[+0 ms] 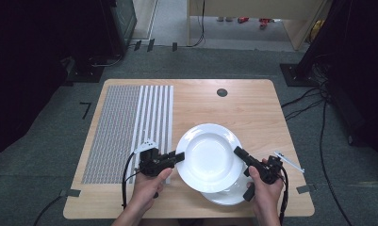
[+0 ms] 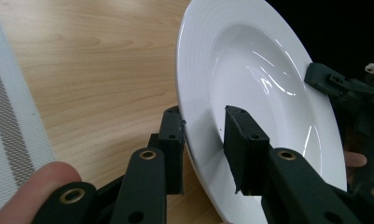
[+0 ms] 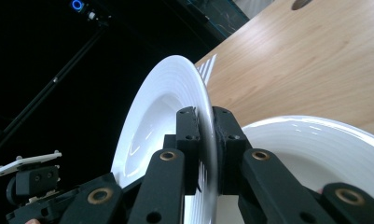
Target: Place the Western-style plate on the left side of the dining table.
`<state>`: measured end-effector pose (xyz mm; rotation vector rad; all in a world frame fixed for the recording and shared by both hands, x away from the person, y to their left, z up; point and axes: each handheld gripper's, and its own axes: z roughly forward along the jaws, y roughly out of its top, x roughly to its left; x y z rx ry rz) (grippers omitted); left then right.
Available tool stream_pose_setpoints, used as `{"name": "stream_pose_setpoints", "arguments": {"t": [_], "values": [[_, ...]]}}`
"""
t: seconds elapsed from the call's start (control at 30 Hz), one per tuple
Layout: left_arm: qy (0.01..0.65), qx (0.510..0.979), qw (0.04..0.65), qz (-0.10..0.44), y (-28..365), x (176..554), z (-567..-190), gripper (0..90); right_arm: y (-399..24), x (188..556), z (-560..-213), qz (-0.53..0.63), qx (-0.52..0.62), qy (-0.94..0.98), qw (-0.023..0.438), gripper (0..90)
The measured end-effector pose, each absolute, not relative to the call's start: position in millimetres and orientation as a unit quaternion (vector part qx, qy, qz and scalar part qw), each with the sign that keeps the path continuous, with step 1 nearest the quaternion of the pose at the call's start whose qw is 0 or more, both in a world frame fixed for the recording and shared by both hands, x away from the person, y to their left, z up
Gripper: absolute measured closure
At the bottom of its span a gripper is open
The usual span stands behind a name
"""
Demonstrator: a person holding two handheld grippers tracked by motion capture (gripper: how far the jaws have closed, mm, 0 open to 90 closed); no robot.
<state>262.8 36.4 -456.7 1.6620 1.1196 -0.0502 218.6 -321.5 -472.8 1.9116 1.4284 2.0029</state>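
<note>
A person stands at the wooden tabletop [image 1: 252, 108] with 2 grippers. Both hold 1 white plate [image 1: 209, 157], lifted and tilted above a second white plate [image 1: 229, 195] that lies flat near the front edge. The left gripper [image 1: 178, 157] has its fingers [image 2: 247, 144] astride the plate's left rim, 1 under and 1 inside the bowl, close on it. The right gripper [image 1: 237, 151] has its fingers [image 3: 188, 135] clamped on the opposite rim. A grey-and-white striped mat [image 1: 125, 127] covers the tabletop's left part.
</note>
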Motion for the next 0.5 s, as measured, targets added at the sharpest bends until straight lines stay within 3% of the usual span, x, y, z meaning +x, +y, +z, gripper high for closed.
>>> {"name": "stream_pose_setpoints", "arguments": {"t": [0.5], "values": [[0.493, 0.682, 0.540, -0.005, 69.7, 274.8, -445.1, 69.8, -287.6, 243.5, -457.7, 0.640, 0.602, 0.477, 0.004, 83.9]]}}
